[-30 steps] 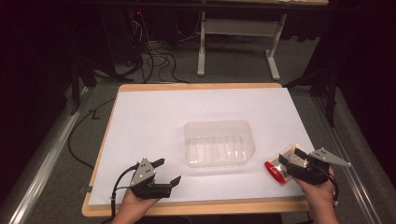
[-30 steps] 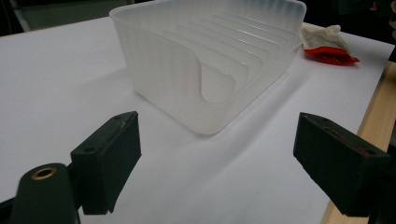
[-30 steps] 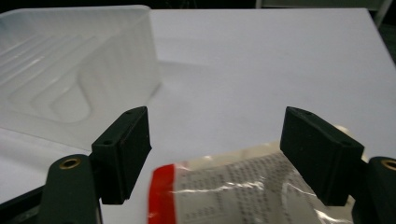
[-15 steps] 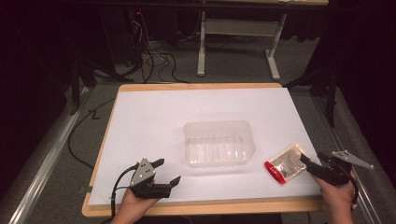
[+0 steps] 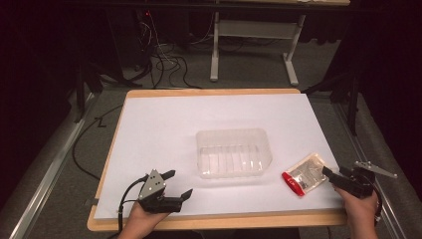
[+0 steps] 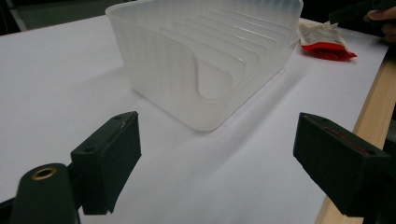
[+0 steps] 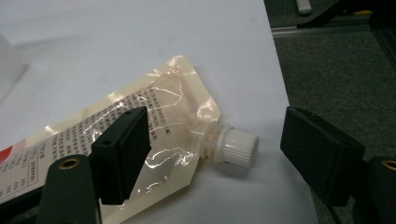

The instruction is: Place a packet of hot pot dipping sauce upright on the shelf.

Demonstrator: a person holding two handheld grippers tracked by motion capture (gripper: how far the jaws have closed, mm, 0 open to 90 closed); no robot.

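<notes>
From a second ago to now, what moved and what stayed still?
The right tongs let go of the pouch and backed off toward the table's near right edge; they are open now, the white cap between the jaws, untouched. The pouch lies flat on the table. The left tongs and the bin stayed put.

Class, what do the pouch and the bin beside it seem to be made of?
Pouch: likely thin glossy plastic film, judging by crinkles and glare, with a white ridged cap of hard plastic. Bin: frosted translucent plastic, seemingly rigid; its ribs show through the wall.
</notes>
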